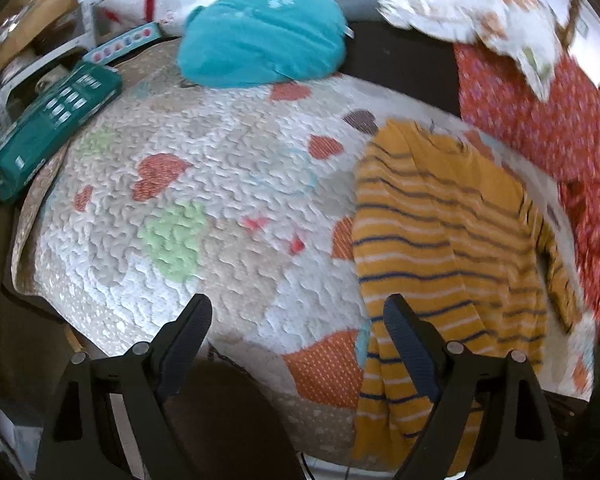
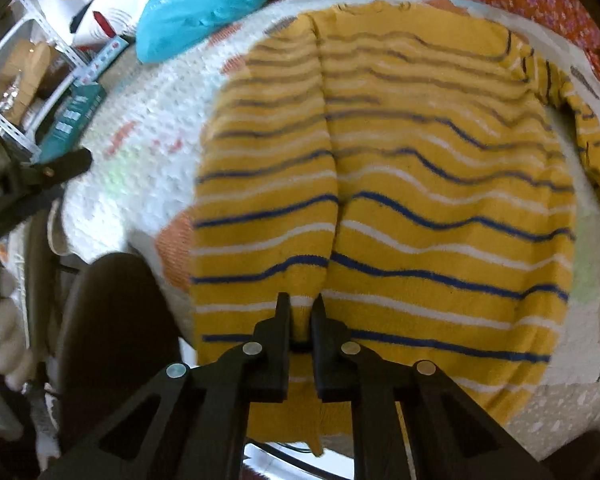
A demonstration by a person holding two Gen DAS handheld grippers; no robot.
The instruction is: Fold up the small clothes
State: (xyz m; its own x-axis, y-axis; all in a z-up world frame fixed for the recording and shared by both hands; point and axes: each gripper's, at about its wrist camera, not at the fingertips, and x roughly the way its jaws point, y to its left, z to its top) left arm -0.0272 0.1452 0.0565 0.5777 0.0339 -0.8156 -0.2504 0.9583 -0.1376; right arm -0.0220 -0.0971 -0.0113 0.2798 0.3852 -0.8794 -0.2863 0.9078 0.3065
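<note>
While the sweater [image 2: 384, 184] is lying flat on the quilt [image 1: 204, 184], the right gripper [image 2: 300, 310] is pinching a raised ridge of its yellow knit near the hem, its two black fingers [image 2: 282, 320] nearly pressed together with fabric bunched between them. A crease is running up the middle of the sweater from that pinch toward the collar, and one sleeve is trailing off along the far right side. In the left wrist view the sweater [image 1: 448, 248] is sitting at the right part of the quilt, with its near edge hanging over the quilt's front border. The left gripper [image 1: 298, 316] is hovering over the quilt with its fingers [image 1: 192, 328] spread wide and holding nothing; its right finger is lying in front of the sweater's left edge, though contact is unclear. A teal cushion [image 1: 264, 32] is resting at the quilt's far edge, a green box [image 1: 56, 124] is lying at the left, and red floral cloth [image 1: 540, 120] is lying beside the sweater on the right.
</note>
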